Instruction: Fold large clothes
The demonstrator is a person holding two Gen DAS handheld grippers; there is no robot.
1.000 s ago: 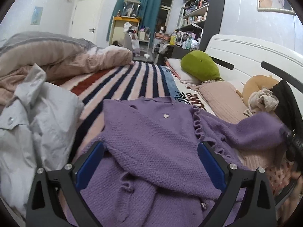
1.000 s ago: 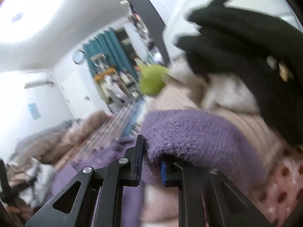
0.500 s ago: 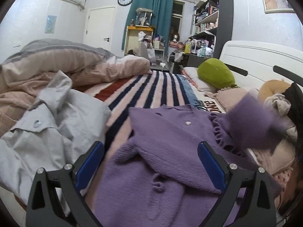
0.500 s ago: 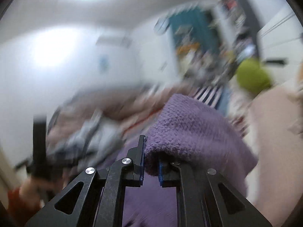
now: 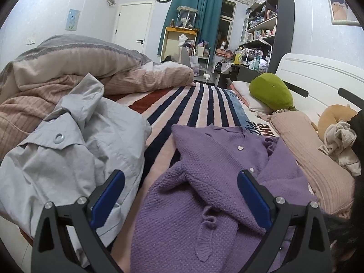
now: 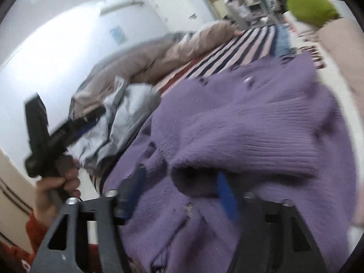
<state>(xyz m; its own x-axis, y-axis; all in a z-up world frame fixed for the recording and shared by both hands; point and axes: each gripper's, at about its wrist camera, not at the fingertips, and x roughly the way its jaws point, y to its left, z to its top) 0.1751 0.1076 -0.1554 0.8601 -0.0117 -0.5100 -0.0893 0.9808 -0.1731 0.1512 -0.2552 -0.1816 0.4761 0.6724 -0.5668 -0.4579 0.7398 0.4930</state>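
Observation:
A purple knit cardigan [image 5: 218, 173] with small heart buttons lies on the striped bed cover, one sleeve folded across its front. My left gripper [image 5: 180, 193] is open and empty, hovering over the cardigan's lower left part. In the right wrist view the cardigan's sleeve [image 6: 245, 141] lies across the body just beyond my right gripper [image 6: 179, 186], whose jaws stand apart with the cuff between and above them. The view is blurred. The left gripper [image 6: 75, 125] shows there at the left, held by a hand.
A grey jacket [image 5: 68, 150] lies crumpled left of the cardigan. Pink and grey bedding [image 5: 68, 68] is piled behind it. A green cushion [image 5: 270, 93], pink pillow [image 5: 304, 145] and white headboard [image 5: 318, 77] are at right. Shelves stand at the back.
My right gripper carried the sleeve from the right across the cardigan's front, and its jaws have opened. My left gripper drew back and up a little.

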